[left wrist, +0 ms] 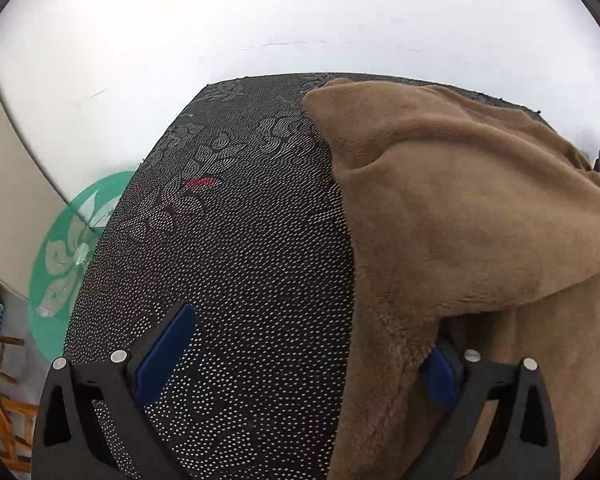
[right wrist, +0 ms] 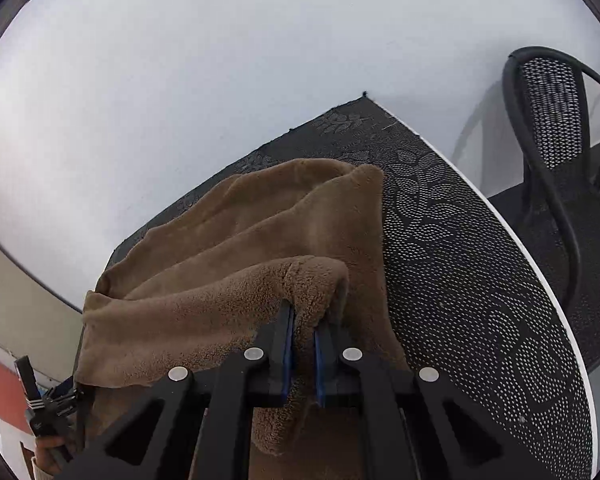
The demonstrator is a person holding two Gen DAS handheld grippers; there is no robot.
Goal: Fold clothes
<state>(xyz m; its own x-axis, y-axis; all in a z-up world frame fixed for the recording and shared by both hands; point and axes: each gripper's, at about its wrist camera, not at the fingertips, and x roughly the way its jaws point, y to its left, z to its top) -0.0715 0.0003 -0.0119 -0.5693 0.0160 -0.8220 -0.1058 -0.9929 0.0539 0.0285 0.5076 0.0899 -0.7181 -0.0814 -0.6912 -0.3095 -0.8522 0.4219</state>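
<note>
Now right gripper (right wrist: 302,332) pinches brown garment (right wrist: 260,248); left gripper (left wrist: 308,344) spread.

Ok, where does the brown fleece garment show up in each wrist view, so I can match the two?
Left wrist: brown fleece garment fills the right half, draped over one of the left gripper fingers.
Right wrist: centre and lower left, a fold pinched by the right gripper.
Shared landmark: the black dotted tablecloth under it.
</note>
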